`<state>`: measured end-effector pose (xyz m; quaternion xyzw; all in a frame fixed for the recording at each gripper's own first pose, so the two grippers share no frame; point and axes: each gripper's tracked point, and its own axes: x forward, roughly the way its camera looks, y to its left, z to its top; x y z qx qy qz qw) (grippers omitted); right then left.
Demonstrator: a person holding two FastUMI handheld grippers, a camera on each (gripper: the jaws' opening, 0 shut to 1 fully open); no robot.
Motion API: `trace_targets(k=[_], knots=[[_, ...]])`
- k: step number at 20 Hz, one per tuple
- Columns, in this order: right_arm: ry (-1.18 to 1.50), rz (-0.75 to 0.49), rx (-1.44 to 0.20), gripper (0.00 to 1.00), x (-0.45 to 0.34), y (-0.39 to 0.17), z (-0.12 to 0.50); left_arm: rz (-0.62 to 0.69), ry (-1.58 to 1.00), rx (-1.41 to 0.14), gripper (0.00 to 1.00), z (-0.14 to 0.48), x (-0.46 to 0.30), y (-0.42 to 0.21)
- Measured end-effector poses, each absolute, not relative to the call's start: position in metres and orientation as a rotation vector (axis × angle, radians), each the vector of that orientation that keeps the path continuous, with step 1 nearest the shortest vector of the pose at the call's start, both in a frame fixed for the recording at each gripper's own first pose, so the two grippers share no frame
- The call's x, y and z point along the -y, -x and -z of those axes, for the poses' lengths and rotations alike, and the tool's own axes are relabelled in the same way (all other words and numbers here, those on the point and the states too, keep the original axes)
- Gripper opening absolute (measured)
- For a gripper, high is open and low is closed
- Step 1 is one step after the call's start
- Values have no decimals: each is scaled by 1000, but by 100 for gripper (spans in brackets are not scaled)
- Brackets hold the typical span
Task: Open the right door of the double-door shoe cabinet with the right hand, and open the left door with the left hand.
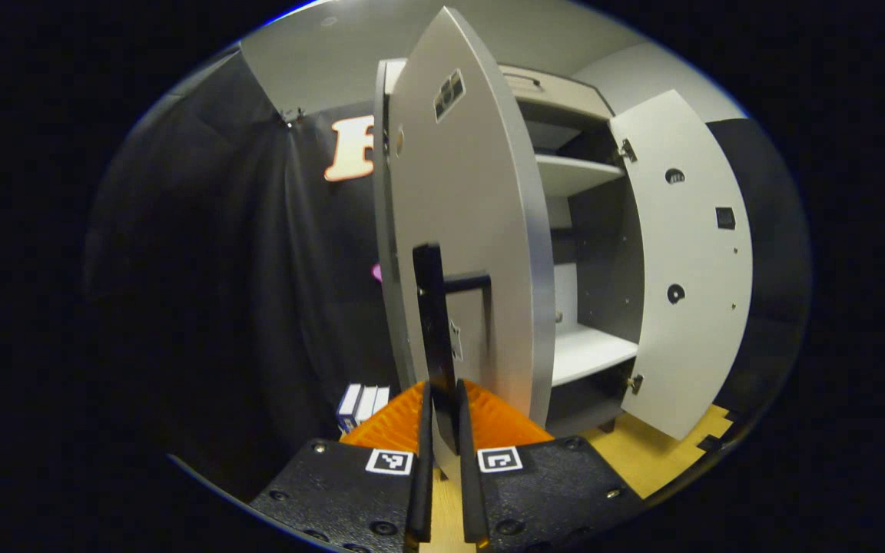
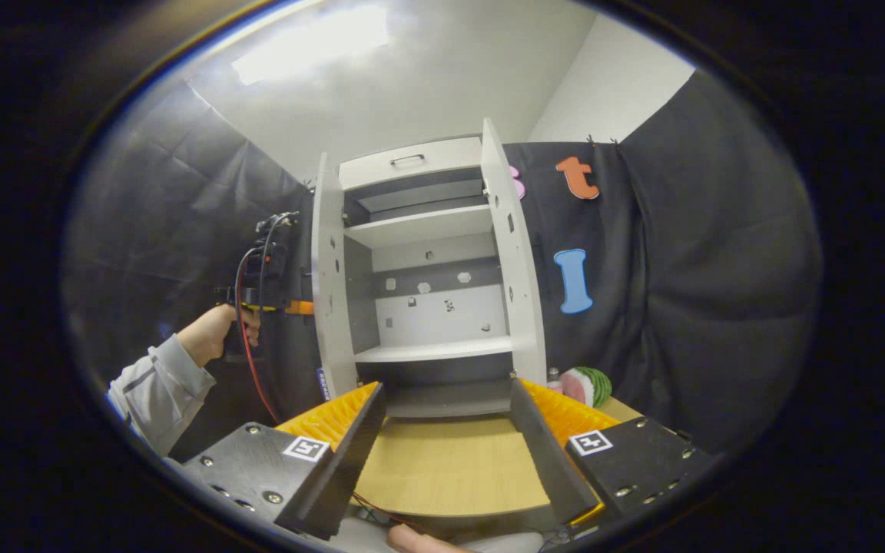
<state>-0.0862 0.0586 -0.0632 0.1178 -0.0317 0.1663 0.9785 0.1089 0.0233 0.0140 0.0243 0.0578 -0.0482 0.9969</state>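
The white shoe cabinet (image 2: pixel 427 223) stands with both doors swung wide, its shelves bare. In the left gripper view the left door (image 1: pixel 473 230) is turned edge-on to me. Its black bar handle (image 1: pixel 433 307) runs down between the fingers of my left gripper (image 1: pixel 444 395), which is shut on the handle's lower end. The right door (image 1: pixel 688 261) hangs open beyond it. In the right gripper view my right gripper (image 2: pixel 450 430) is open, holds nothing and faces the cabinet from a short way back. Farther off, a hand (image 2: pixel 216 330) holds the left gripper (image 2: pixel 270 284) at the left door (image 2: pixel 327 284). The right door (image 2: pixel 515 261) stands open opposite.
A closed drawer (image 2: pixel 410 161) tops the cabinet. A striped watermelon-like ball (image 2: pixel 585 384) lies on the floor by the right door. Several small boxes (image 1: pixel 362 403) stand against the cloth wall left of the cabinet. Wooden flooring (image 2: pixel 450 468) stretches in front of the cabinet.
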Motion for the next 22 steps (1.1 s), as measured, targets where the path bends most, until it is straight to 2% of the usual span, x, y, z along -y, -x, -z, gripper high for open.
trace_targets(k=[1, 2, 3, 4, 6, 8, 12, 15, 19, 21, 22], knots=[[-243, -335, 66, 98, -59, 86, 62, 66, -54, -122, 15, -8, -34, -107], [-249, -332, 67, 95, -60, 85, 62, 30, -58, -91, 12, -11, -47, -111], [-256, -327, 68, 97, -60, 83, 61, 11, -58, -115, 10, -5, -57, -112], [-262, -326, 67, 100, -61, 83, 62, 53, 20, -79, 0, -12, -53, -113], [-269, -329, 58, 98, -64, 82, 63, 163, 114, -80, 6, -12, -26, -108], [-275, -310, 59, 99, -60, 83, 62, 199, 124, -62, 6, -9, -14, -115], [-252, -296, 71, 98, -58, 81, 62, 181, 103, -35, 6, -12, -26, -114], [-241, -314, 66, 98, -60, 82, 65, 117, 77, -7, 8, -12, -32, -114], [-243, -307, 56, 99, -58, 82, 68, 38, 22, -8, 21, -14, -39, -103], [-246, -279, 64, 98, -53, 77, 67, 18, 7, -57, 39, -3, -36, -81], [-241, -264, 68, 98, -50, 76, 67, 6, -15, -81, 53, 7, -35, -75]])
